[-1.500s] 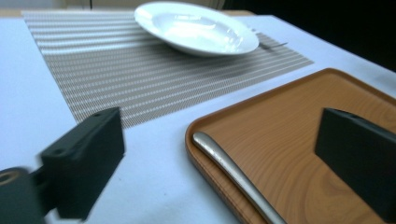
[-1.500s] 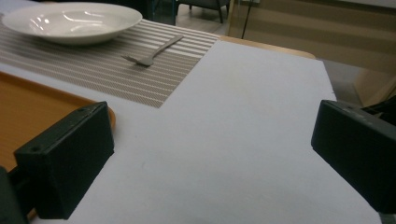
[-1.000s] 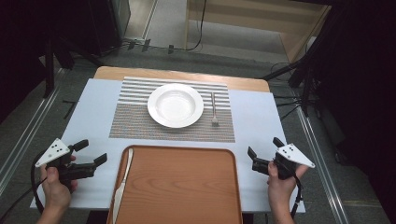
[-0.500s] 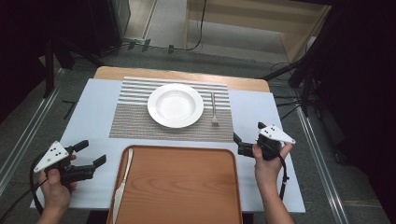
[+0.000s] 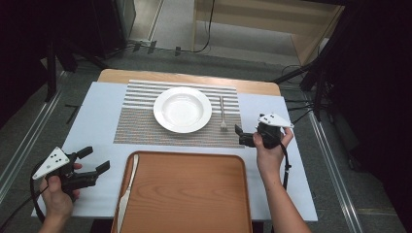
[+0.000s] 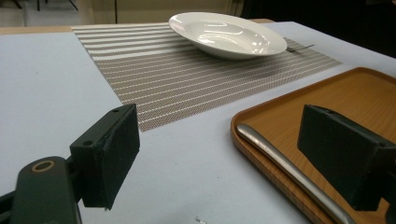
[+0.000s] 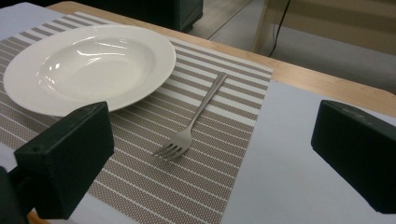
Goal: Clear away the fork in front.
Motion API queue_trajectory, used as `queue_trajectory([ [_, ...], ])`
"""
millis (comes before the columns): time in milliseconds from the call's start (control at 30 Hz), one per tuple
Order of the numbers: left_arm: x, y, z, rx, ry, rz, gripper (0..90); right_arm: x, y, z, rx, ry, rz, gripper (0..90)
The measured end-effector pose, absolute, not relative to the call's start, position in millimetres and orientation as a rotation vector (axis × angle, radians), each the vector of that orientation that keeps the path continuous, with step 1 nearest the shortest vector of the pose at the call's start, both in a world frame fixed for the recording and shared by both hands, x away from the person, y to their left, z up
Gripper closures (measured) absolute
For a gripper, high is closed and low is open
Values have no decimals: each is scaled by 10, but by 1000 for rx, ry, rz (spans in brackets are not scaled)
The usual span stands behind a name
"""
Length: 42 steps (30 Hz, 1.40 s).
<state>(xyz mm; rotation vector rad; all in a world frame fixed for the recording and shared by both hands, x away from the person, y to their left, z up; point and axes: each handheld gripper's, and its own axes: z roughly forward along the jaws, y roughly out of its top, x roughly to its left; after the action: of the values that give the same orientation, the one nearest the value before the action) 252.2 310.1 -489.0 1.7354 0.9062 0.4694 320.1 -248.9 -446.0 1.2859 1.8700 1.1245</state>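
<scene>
A white plate [image 5: 182, 109] sits in the middle of a striped placemat [image 5: 141, 121], with a fork [image 5: 223, 114] lying to its right, tines toward me. A knife [image 5: 127, 189] lies along the left inside edge of a wooden tray [image 5: 194, 194]. My right gripper [image 5: 241, 135] is open and empty just off the mat's near right corner, and its jaws point at the fork [image 7: 191, 126]. My left gripper [image 5: 94, 160] stands open left of the tray. Its jaws have just been closing slightly with nothing between them, and the knife [image 6: 280, 163] lies beyond them.
The pale blue table top [image 5: 92, 111] has bare room left of the mat and right of the tray. Its wooden far edge [image 5: 184, 77] lies behind the mat. Dark stands and cables surround the table on the floor.
My right gripper has moved away from me and leftward, from beside the tray's right edge to the mat's near right corner by the fork. The left hand stayed put.
</scene>
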Motion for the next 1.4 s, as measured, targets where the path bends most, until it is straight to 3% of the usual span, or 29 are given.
queue_trajectory([
  [500,2478,3034,-4903,1760,865,506,114,3674,-2227,-4516,1330,1954,1070,0],
  [567,2477,3031,-4906,1759,864,505,114,3730,-2193,-4524,1346,1951,1057,48],
  [933,2476,3011,-4916,1770,859,501,115,4031,-2075,-4608,1418,2014,997,94],
  [967,2477,3010,-4918,1769,860,501,114,4052,-2062,-4613,1425,2005,984,152],
  [1033,2483,3007,-4919,1773,864,503,115,4086,-2046,-4624,1433,2005,985,186],
  [1133,2488,3001,-4921,1776,864,503,115,4144,-2013,-4655,1473,1980,940,348],
  [1400,2493,3005,-4922,1774,866,496,115,4288,-1926,-4738,1546,2008,872,571],
])
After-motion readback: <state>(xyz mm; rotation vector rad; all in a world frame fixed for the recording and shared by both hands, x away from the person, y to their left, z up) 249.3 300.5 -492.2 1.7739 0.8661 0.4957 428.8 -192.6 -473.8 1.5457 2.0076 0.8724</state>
